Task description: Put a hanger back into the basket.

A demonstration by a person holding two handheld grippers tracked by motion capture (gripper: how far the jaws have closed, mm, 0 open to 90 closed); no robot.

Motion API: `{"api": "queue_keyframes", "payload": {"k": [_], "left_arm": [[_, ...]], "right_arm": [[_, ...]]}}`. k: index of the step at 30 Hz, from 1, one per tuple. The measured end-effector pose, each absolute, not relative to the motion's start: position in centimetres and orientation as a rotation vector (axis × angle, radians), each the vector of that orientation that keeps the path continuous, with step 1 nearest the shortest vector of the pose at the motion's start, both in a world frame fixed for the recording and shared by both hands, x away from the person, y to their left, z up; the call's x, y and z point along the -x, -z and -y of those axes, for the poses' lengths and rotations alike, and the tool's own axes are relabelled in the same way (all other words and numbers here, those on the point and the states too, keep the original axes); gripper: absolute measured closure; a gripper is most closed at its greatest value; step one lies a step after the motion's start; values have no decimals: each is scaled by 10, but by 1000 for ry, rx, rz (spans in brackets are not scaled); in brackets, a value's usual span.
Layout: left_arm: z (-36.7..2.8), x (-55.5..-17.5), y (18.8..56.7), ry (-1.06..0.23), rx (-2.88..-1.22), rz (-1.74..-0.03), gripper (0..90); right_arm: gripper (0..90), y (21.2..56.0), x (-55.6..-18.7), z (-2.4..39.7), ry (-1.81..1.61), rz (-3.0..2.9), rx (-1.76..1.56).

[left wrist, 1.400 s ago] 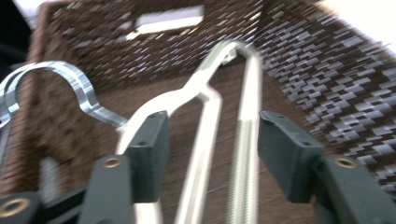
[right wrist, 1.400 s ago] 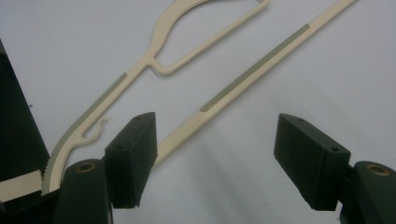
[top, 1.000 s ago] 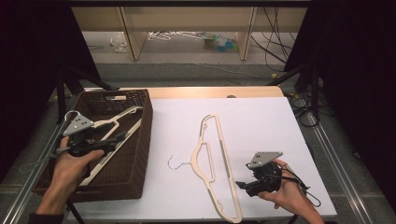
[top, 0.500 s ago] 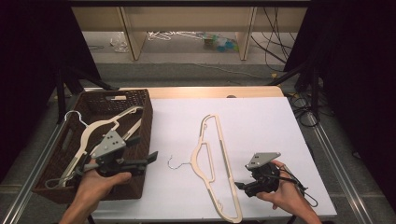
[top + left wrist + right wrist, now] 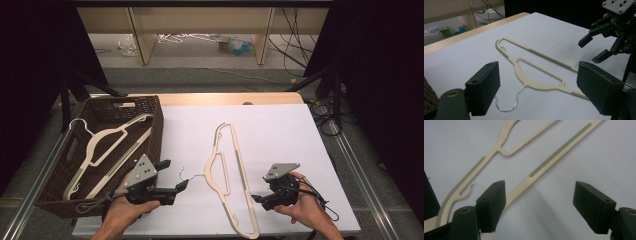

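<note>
Both grippers hang spread and empty at the table's (image 5: 280, 125) near edge. The left gripper (image 5: 170, 176) faces the cream hanger's (image 5: 227, 175) hook; the right gripper (image 5: 260, 199) sits by its lower arm.

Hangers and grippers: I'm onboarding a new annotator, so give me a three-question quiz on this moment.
1. True or false: the cream plastic hanger in the dark woven basket is clamped by a gripper.
2. The left gripper points at which part of the cream plastic hanger on the white table cover? A) metal hook B) bottom bar C) far shoulder
3. Fill in: the right gripper has its jaws ____.

Key: 1 false; the basket hanger lies free. 2 A. 3 open.
</note>
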State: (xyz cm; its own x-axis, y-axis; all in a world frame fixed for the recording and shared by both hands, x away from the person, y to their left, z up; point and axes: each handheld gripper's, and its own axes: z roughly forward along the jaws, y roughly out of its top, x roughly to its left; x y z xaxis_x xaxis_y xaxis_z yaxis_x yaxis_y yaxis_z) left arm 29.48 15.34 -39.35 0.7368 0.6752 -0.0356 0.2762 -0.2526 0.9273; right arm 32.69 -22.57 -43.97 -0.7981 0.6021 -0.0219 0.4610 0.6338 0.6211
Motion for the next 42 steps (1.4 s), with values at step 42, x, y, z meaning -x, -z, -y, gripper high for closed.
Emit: {"api": "queue_keyframes", "payload": {"k": [42], "left_arm": [[-150,-271,425,-508,-1870,-672,180]], "right_arm": [[342,469,-366,174,-625,-2705,-1036]]}}
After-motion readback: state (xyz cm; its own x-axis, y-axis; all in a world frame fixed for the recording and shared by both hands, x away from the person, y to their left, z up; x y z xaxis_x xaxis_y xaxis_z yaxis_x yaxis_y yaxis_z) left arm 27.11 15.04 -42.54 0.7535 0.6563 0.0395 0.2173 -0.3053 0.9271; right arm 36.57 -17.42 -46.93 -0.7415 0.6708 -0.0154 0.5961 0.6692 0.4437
